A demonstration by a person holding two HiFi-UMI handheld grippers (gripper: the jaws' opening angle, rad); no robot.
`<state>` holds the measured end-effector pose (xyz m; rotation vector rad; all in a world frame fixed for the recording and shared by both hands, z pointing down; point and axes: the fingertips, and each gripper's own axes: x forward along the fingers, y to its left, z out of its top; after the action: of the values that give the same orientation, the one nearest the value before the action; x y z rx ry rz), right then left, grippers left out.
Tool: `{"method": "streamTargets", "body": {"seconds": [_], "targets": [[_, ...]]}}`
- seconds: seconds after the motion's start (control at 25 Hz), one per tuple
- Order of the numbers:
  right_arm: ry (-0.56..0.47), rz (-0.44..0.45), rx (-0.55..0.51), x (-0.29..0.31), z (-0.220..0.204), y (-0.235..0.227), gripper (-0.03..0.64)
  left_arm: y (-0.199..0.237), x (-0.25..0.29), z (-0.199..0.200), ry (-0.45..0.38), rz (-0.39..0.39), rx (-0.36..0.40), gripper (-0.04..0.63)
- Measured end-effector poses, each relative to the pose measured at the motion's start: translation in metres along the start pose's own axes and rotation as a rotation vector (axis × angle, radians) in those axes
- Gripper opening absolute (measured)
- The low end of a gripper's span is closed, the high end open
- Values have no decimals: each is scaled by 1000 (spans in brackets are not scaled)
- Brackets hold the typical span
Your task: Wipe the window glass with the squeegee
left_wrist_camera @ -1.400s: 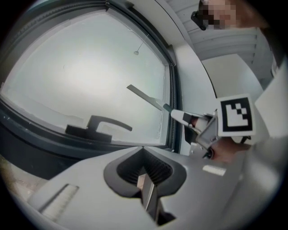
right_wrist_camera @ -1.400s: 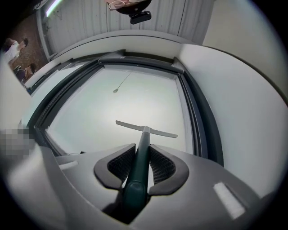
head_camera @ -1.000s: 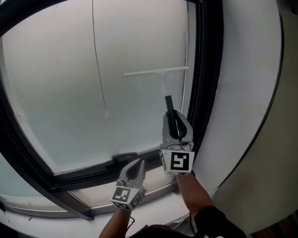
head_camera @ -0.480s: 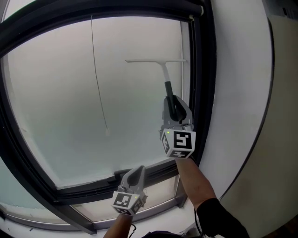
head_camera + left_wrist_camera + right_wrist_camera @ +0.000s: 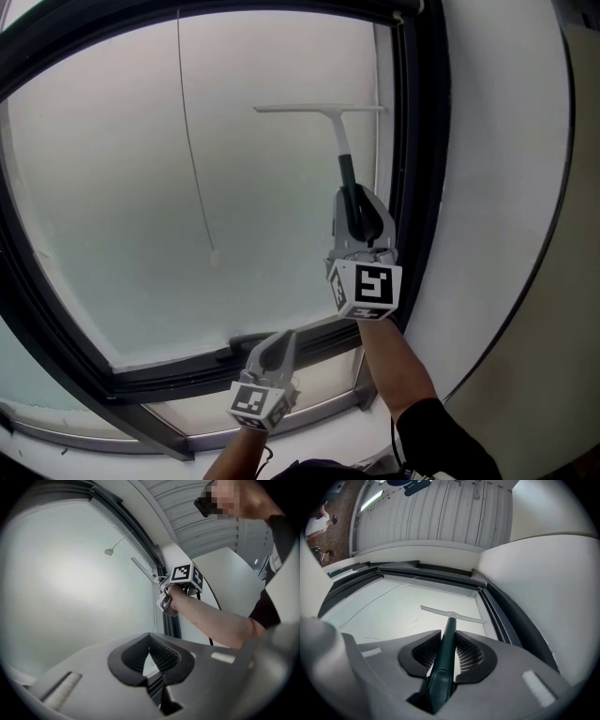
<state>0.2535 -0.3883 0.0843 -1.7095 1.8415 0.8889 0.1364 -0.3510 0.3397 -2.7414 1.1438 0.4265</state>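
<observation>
The head view faces the pale frosted window glass [image 5: 112,169] at close range. Each gripper view looks along its own jaws toward that pane, the left one from lower down. All three share the white-bladed, dark-handled squeegee [image 5: 345,173].

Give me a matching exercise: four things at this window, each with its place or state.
1 squeegee
2 left gripper
3 right gripper
4 cord

A hangs straight, furthest left
B shut, empty
C blade level, high on the glass
D shut on the squeegee

Pairs: 1-C, 2-B, 3-D, 4-A
</observation>
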Motion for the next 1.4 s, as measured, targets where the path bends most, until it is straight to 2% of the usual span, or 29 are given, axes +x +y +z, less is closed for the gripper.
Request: {"method": "streamTargets", "body": {"seconds": [0.36, 0.52, 0.92, 1.4], "targets": [[22, 17, -13, -19, -14, 3, 98, -4, 10, -11, 17, -4, -17, -2], [37, 23, -18, -26, -19, 3, 98, -6, 12, -5, 10, 6, -20, -2], [76, 24, -27, -47, -33, 7, 98, -2, 5, 9, -75, 30, -7, -2], [122, 30, -17, -77, -55, 13, 98, -15, -1, 0, -53, -9, -37, -2]]}}
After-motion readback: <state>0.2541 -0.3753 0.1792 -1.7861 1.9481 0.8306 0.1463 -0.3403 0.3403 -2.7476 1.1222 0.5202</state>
